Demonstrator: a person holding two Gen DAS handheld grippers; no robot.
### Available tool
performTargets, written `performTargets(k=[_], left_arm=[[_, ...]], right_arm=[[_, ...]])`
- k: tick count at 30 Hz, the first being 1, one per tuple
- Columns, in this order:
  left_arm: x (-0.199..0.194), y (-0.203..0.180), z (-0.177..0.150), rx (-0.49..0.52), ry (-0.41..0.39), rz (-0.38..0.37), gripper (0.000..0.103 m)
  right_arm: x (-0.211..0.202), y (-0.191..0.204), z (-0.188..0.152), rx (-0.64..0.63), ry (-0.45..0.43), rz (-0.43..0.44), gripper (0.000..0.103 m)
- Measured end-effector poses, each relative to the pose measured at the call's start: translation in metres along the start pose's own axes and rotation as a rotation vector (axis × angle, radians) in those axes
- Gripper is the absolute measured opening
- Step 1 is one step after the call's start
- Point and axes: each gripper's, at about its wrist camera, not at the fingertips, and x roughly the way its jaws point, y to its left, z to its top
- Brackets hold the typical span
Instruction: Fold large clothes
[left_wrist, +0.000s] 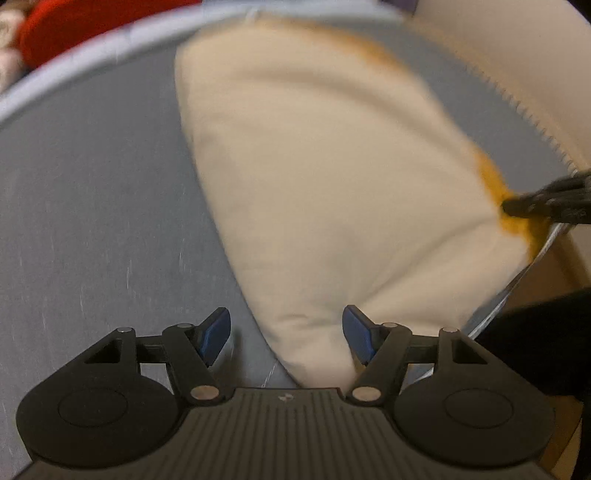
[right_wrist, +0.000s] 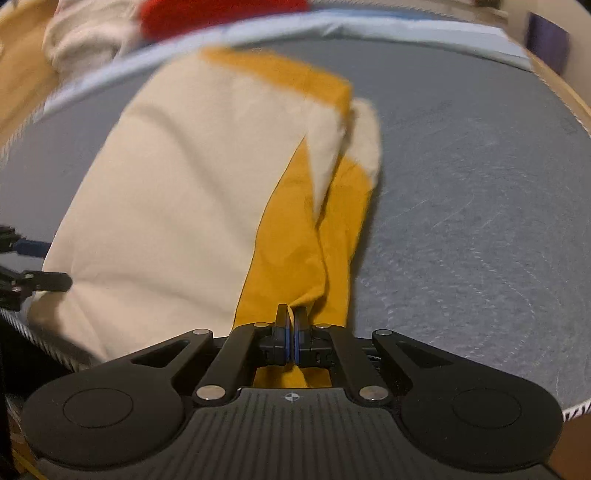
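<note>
Black linkage arms and the ribbed housing of each gripper are filling the lower edge of both wrist views.

Right gripper (right_wrist: 291, 325): its jaws are clenching a fold of mustard-yellow fabric, with the blue pads pressing together on the cloth. This fabric is the yellow part of the cream and yellow garment (right_wrist: 192, 177). In the left wrist view, the right gripper (left_wrist: 517, 206) is entering from the right edge and is pinching the yellow hem at the garment's right corner.

Left gripper (left_wrist: 286, 334): its jaws are standing released and wide apart. A rounded cream corner of the garment (left_wrist: 314, 184) is lying between the two blue pads (left_wrist: 216, 332), but neither pad is pressing on it. In the right wrist view, the left gripper (right_wrist: 48, 264) is showing at the left edge, just beside the cream edge of the garment.

Garment position: it is lying spread on the grey counter (left_wrist: 92, 221), with the cream panel uppermost and a yellow band running along its far edge and along the side nearest the right gripper. One cream flap is lying folded over the yellow strip in the right wrist view.

Surroundings: a light blue border (right_wrist: 369, 26) is running along the far side of the counter. Beyond it, a red cloth (right_wrist: 221, 13) and a pale bundled cloth (right_wrist: 85, 33) are lying together. Both views are showing motion blur.
</note>
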Motion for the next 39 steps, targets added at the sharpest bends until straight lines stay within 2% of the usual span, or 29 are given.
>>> performTargets(k=[3, 4, 6, 8, 10, 12, 15, 19, 21, 23, 25, 27, 29, 32, 36, 39], left_arm=[[-0.012, 0.001, 0.003, -0.008, -0.022, -0.026, 0.07], [-0.018, 0.002, 0.003, -0.01, -0.028, -0.043, 0.066], [-0.031, 0.004, 0.002, -0.013, -0.054, -0.086, 0.065], [-0.03, 0.005, -0.001, -0.013, -0.025, -0.102, 0.055], [-0.014, 0.006, -0.006, -0.007, 0.054, -0.083, 0.056], [-0.015, 0.006, -0.004, 0.005, 0.057, -0.09, 0.056], [-0.018, 0.011, -0.003, -0.04, 0.077, -0.117, 0.055], [-0.017, 0.005, -0.004, 0.01, 0.12, -0.175, 0.056], [-0.021, 0.008, -0.002, 0.006, 0.113, -0.184, 0.056], [-0.025, 0.02, 0.004, -0.054, 0.074, -0.199, 0.057], [-0.035, 0.039, 0.009, -0.151, 0.03, -0.236, 0.059], [-0.043, 0.056, 0.013, -0.247, -0.014, -0.269, 0.06], [-0.047, 0.071, 0.018, -0.327, -0.049, -0.298, 0.068], [-0.043, 0.087, 0.027, -0.396, -0.053, -0.339, 0.078], [-0.019, 0.108, 0.042, -0.488, -0.026, -0.373, 0.082], [0.006, 0.124, 0.051, -0.573, 0.007, -0.379, 0.082]], right_arm=[[0.01, 0.01, 0.002, -0.082, 0.002, -0.05, 0.001], [0.009, 0.01, 0.002, -0.082, -0.002, -0.057, 0.001], [0.005, 0.006, 0.003, -0.072, -0.023, -0.061, 0.001], [0.003, 0.002, 0.003, -0.062, -0.028, -0.056, 0.001], [0.005, 0.005, 0.002, -0.082, -0.008, -0.058, 0.001], [0.009, 0.012, 0.001, -0.123, 0.002, -0.081, 0.001], [0.009, 0.016, 0.003, -0.128, 0.005, -0.096, 0.001], [0.01, 0.016, 0.004, -0.117, 0.017, -0.098, 0.002], [0.009, 0.015, 0.005, -0.105, 0.024, -0.113, 0.006], [0.009, 0.013, 0.005, -0.095, 0.026, -0.155, 0.03], [0.009, 0.011, 0.007, -0.078, 0.024, -0.179, 0.039], [0.005, 0.009, 0.011, -0.057, 0.005, -0.173, 0.039], [-0.003, 0.01, 0.014, -0.046, -0.056, -0.174, 0.039], [-0.012, 0.004, 0.022, 0.024, -0.143, -0.135, 0.043], [-0.001, -0.009, 0.031, 0.159, -0.108, -0.064, 0.046], [0.012, -0.015, 0.036, 0.233, -0.068, -0.027, 0.055]])
